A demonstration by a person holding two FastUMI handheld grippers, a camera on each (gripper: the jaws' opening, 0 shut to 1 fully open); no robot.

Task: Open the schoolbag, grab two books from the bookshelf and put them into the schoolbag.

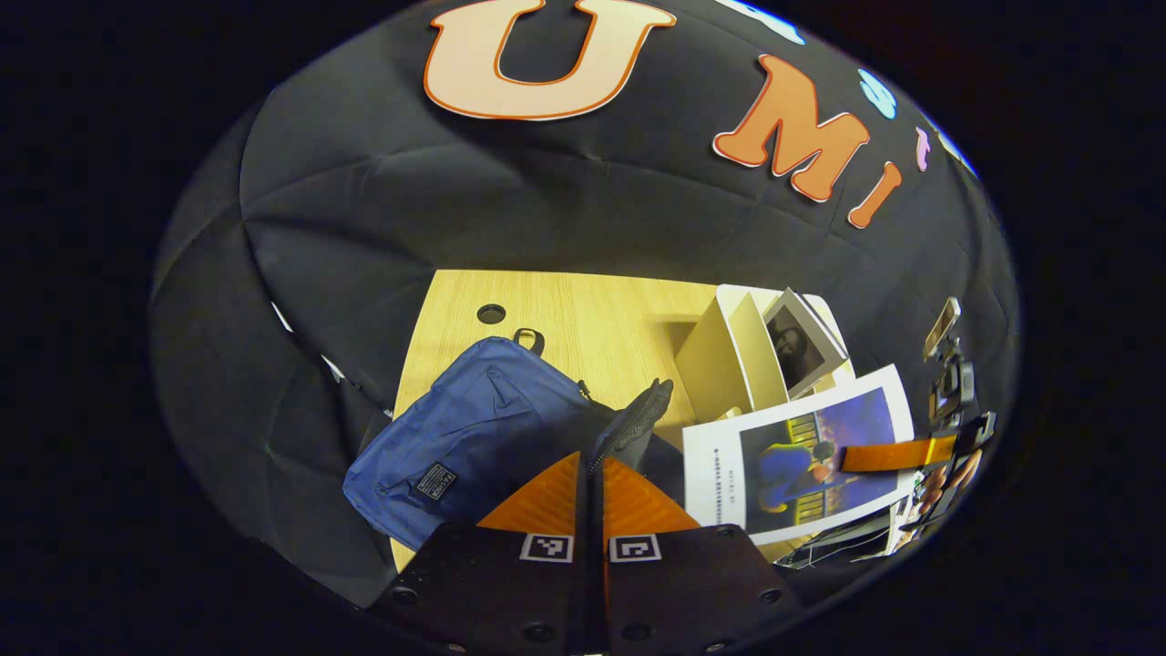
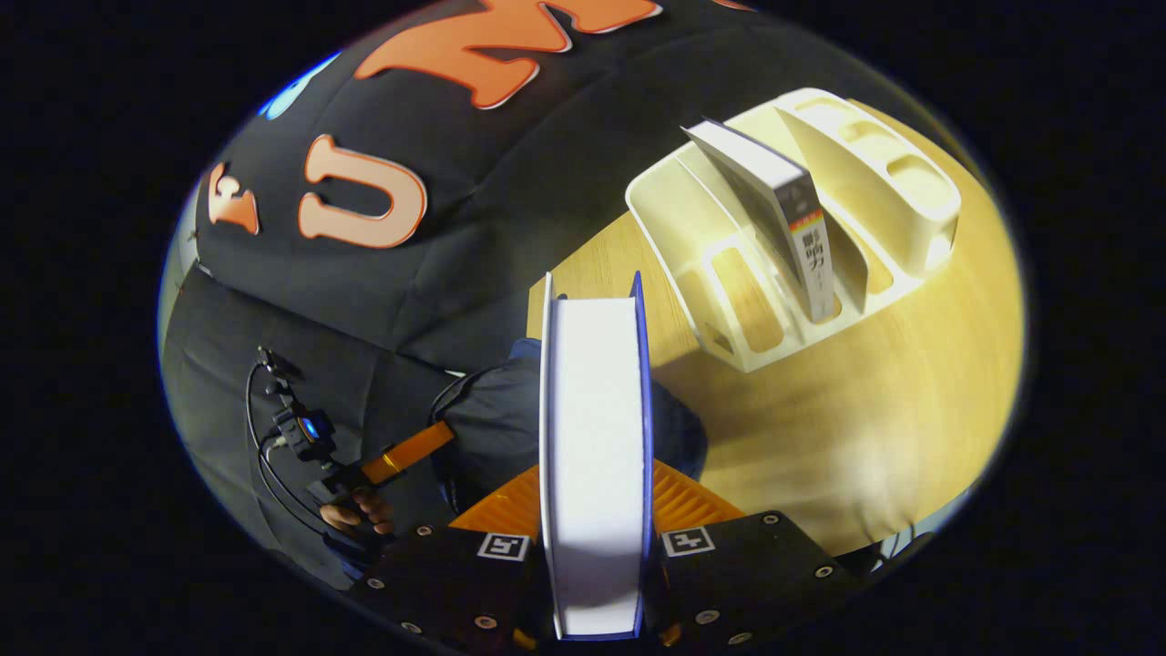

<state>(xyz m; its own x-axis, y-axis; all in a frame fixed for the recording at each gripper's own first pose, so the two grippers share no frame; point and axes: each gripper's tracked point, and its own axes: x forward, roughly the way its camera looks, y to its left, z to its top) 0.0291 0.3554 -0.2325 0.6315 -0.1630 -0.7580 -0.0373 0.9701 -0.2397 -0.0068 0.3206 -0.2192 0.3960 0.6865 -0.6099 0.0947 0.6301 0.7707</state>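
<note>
Wooden table [image 1: 583, 319] bears schoolbag [image 1: 474, 428] and bookshelf [image 1: 729, 355].

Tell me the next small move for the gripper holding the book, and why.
Probably carry the book over and lower it into the schoolbag. The right gripper is shut on it, clear of the bookshelf, and the left gripper pinches the bag's flap up, so the mouth looks open.

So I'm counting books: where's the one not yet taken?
In the right gripper view, the remaining book stands upright in the white bookshelf on the table, upper right.
</note>
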